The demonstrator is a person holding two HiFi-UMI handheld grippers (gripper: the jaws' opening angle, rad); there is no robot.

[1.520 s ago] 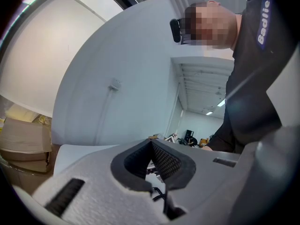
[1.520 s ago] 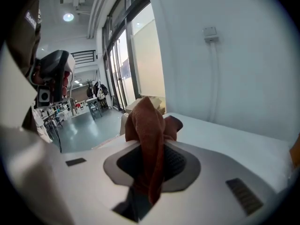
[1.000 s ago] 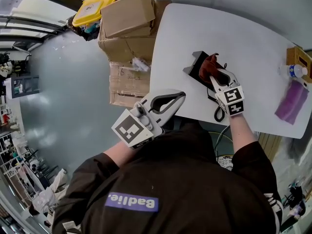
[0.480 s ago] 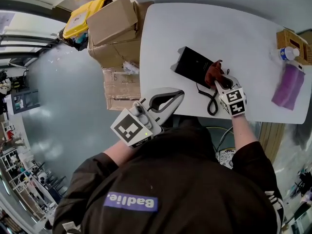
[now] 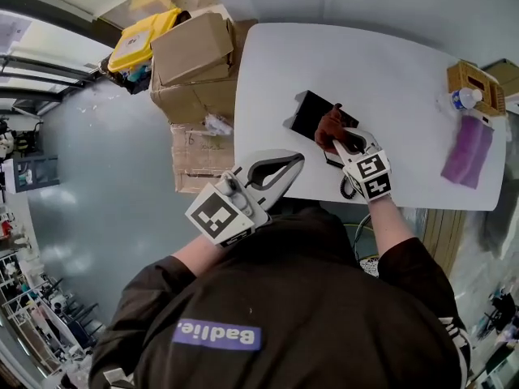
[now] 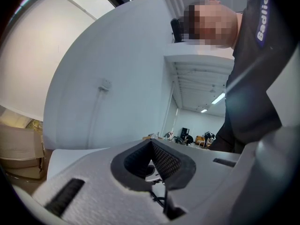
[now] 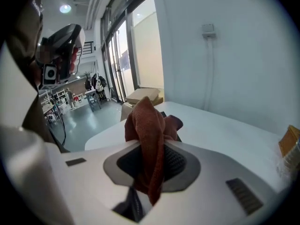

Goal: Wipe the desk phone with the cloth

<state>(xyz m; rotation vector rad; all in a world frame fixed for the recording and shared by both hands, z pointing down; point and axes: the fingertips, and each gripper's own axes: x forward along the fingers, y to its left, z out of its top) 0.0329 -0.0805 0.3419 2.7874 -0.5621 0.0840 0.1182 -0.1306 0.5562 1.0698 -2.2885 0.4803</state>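
While right fingers [image 7: 181,161] pinch cloth [image 7: 147,125] on desk phone [image 5: 310,112], left fingers [image 6: 165,161] meet near boxes [image 5: 195,49].

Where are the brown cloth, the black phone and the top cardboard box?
cloth [image 5: 328,126], head view, on its bunched middle.
desk phone [image 5: 310,110], head view, on its bare black top.
cardboard box [image 5: 193,45], head view, on its top flap.

White table [image 5: 389,63] with black desk phone [image 5: 312,112], plastic bottle [image 5: 463,98], purple pouch [image 5: 466,151]
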